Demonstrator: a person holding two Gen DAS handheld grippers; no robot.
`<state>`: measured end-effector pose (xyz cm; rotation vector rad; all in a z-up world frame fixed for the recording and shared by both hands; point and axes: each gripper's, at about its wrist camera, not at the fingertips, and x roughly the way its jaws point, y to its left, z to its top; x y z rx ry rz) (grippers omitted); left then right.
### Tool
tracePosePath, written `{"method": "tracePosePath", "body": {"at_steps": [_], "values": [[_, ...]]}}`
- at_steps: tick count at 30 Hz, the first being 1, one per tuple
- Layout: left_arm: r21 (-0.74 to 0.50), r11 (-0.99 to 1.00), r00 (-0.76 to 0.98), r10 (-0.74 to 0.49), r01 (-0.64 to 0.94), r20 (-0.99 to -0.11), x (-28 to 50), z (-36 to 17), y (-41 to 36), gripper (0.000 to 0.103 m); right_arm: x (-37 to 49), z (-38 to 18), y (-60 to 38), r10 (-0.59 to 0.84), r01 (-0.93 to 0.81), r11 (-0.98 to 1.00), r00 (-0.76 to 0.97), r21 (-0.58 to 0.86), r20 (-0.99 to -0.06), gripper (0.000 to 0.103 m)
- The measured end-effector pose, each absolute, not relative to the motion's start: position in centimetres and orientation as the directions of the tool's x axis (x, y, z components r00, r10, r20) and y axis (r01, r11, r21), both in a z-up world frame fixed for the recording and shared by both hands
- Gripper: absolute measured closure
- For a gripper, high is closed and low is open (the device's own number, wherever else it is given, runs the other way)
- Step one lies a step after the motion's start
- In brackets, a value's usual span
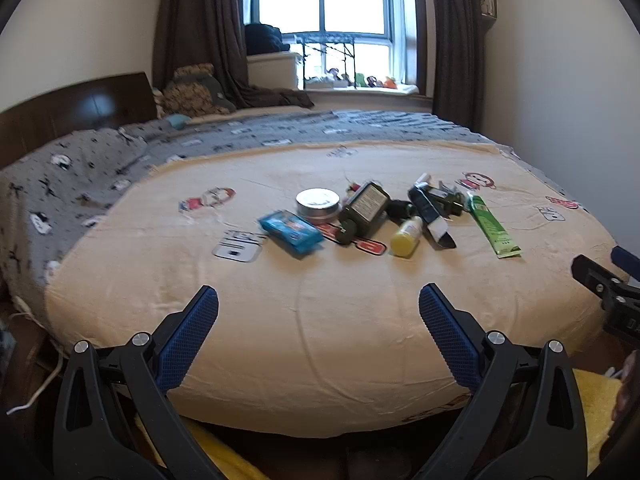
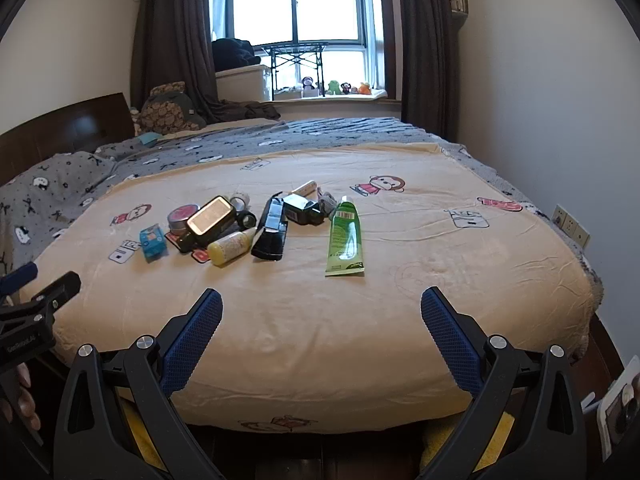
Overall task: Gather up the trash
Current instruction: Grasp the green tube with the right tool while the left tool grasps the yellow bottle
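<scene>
Several pieces of trash lie in a cluster on the cream blanket (image 1: pixel 320 320) of a bed: a blue packet (image 1: pixel 291 232) (image 2: pixel 152 242), a round tin (image 1: pixel 318 203) (image 2: pixel 183 215), a dark green bottle (image 1: pixel 362 212) (image 2: pixel 209 221), a small yellow bottle (image 1: pixel 406 237) (image 2: pixel 230 248), a black tube (image 1: pixel 431 218) (image 2: pixel 273 234) and a green tube (image 1: pixel 493 227) (image 2: pixel 345 240). My left gripper (image 1: pixel 319 300) is open and empty, short of the cluster at the bed's near edge. My right gripper (image 2: pixel 321 300) is open and empty, just short of the green tube.
A grey patterned duvet (image 1: pixel 100 176) covers the bed's far and left side. A wooden headboard (image 1: pixel 72 112) stands at left. The window sill (image 2: pixel 332 98) with small toys is behind. A wall (image 2: pixel 540 80) with sockets (image 2: pixel 570 226) runs along the right.
</scene>
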<state>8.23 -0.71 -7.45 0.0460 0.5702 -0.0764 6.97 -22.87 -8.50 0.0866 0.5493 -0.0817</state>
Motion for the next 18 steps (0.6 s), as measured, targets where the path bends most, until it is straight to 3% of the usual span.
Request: {"method": "tracePosePath", "body": {"at_steps": [9, 13, 18], "values": [[-0.006, 0.982, 0.770, -0.152, 0.189, -0.619, 14.2, -10.4, -3.6, 0.008, 15.7, -11.3, -24.5, -0.097, 0.139, 0.990, 0.805, 0.027, -0.586, 0.003], [-0.016, 0.967, 0.741, -0.205, 0.254, -0.639, 16.5, -11.3, -4.9, 0.014, 20.0, -12.5, -26.2, -0.053, 0.141, 0.986, 0.771, 0.090, -0.634, 0.005], [0.014, 0.944, 0.690, -0.230, 0.329, -0.686, 20.0, -13.0, -7.0, 0.029, 24.3, -13.4, -27.0, -0.059, 0.137, 0.989, 0.738, 0.064, -0.672, 0.027]]}}
